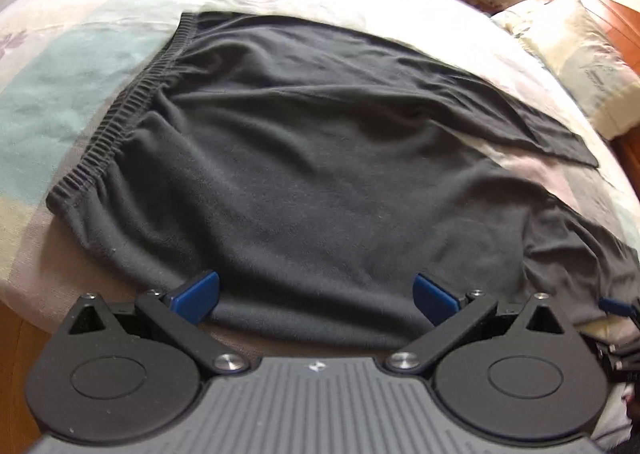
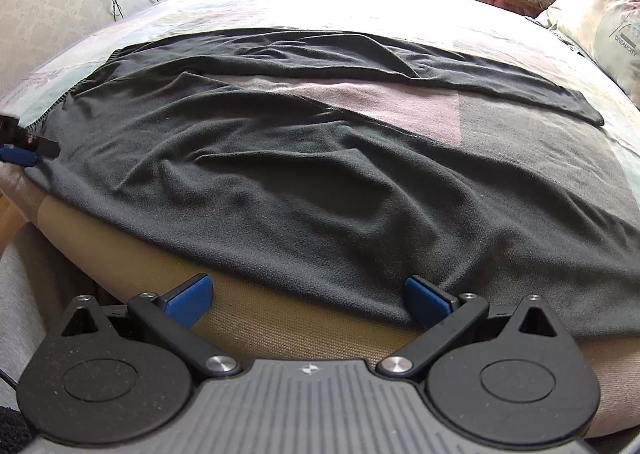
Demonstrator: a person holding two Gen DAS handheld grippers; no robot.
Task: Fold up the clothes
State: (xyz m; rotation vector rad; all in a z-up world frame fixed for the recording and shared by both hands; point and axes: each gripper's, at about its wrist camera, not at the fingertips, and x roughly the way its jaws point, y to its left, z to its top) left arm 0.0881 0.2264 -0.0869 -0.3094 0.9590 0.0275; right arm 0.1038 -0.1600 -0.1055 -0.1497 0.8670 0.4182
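We see dark trousers (image 1: 304,174) spread flat on the bed (image 2: 280,330). Both the left gripper (image 1: 316,296) and right gripper (image 2: 306,300) hold their fingers wide apart, apparently gripping nothing, at the near hem.

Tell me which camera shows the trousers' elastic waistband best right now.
The left wrist view. There the gathered waistband runs in full along the left edge of the dark trousers, its ribbing clear. The right wrist view shows only a short stretch of it at the far left, seen edge-on and partly behind the left gripper.
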